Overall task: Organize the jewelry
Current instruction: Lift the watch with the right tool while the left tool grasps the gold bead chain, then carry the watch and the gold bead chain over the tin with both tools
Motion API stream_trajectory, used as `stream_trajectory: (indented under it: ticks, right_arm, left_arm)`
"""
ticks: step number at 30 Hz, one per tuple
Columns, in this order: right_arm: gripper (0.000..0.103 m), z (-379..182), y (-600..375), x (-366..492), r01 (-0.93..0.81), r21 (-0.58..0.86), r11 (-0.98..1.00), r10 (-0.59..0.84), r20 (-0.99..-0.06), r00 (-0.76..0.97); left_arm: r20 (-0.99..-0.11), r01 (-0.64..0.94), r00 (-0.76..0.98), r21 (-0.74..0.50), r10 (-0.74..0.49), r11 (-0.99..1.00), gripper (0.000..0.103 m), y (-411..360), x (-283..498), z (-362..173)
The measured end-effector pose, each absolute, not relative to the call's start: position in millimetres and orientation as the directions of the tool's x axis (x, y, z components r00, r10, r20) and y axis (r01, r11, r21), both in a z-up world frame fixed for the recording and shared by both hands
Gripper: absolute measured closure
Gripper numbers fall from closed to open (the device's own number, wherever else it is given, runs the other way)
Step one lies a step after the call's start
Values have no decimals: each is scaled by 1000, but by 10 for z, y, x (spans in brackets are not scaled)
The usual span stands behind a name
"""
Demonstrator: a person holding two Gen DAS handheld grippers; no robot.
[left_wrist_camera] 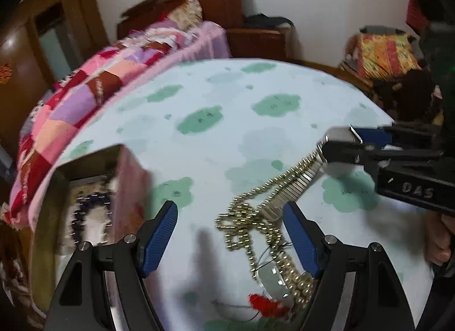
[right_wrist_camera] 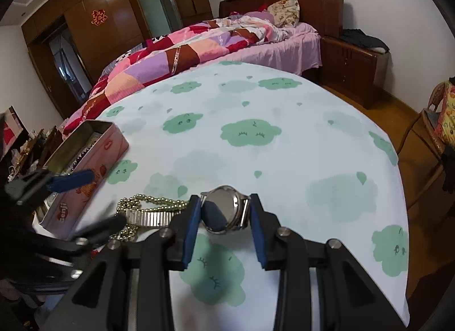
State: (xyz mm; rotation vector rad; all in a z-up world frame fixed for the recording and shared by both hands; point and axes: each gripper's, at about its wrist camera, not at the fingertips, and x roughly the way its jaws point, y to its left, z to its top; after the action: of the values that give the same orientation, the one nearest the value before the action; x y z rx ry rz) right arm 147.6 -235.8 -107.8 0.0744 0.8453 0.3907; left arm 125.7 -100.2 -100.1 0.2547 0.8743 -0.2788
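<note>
My right gripper (right_wrist_camera: 224,211) is shut on the case of a silver wristwatch (right_wrist_camera: 227,208); its metal band (right_wrist_camera: 148,218) trails left, lifted off the table. In the left wrist view the watch (left_wrist_camera: 339,134) hangs from the right gripper (left_wrist_camera: 327,148), the band (left_wrist_camera: 293,188) tangled with a gold bead chain (left_wrist_camera: 244,222). My left gripper (left_wrist_camera: 230,234) is open, its fingers either side of the jewelry pile: the chain, pearls (left_wrist_camera: 298,285), a clear pendant (left_wrist_camera: 270,277) and a red tassel (left_wrist_camera: 267,305). An open pink tin (left_wrist_camera: 93,205) holding dark beads stands at the left; it also shows in the right wrist view (right_wrist_camera: 85,157).
The table carries a white cloth with green clouds (right_wrist_camera: 250,131). Behind it stands a bed with a patchwork quilt (right_wrist_camera: 182,52), a wooden nightstand (right_wrist_camera: 349,66) and wardrobes (right_wrist_camera: 99,20). A chair (right_wrist_camera: 432,131) stands at the right.
</note>
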Motion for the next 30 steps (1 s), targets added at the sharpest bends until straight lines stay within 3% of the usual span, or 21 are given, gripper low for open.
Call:
stream_trajectory:
  ticks: [2, 4, 7, 9, 20, 30]
  right_arm:
    - [66, -1069, -2380, 1455, -310, 229, 923, 376, -707, 599]
    - [66, -1083, -2399, 1450, -307, 236, 922, 380, -706, 598]
    - [66, -1093, -2413, 1455, -314, 253, 915, 396, -708, 584]
    - [66, -1096, -2402, 1448, -323, 250, 913, 400, -708, 581]
    - [66, -1122, -2322, 1393, -384, 231, 894, 421, -727, 542]
    - [66, -1063, -2207, 1285, -460, 209, 863, 453, -724, 520]
  left_arm:
    - [-802, 342, 576, 60, -158, 938, 40, -985, 1309, -1077]
    - [-820, 367, 539, 22, -194, 930, 69, -985, 1332, -1140]
    - [-816, 377, 534, -2, -219, 926, 89, -978, 1287, -1100]
    - [-804, 370, 550, -9, -227, 929, 93, -938, 1250, -1036]
    - [-758, 337, 596, -66, -267, 939, 94, -673, 1211, -779]
    - [-662, 309, 691, -92, -290, 946, 94, -450, 1203, -250]
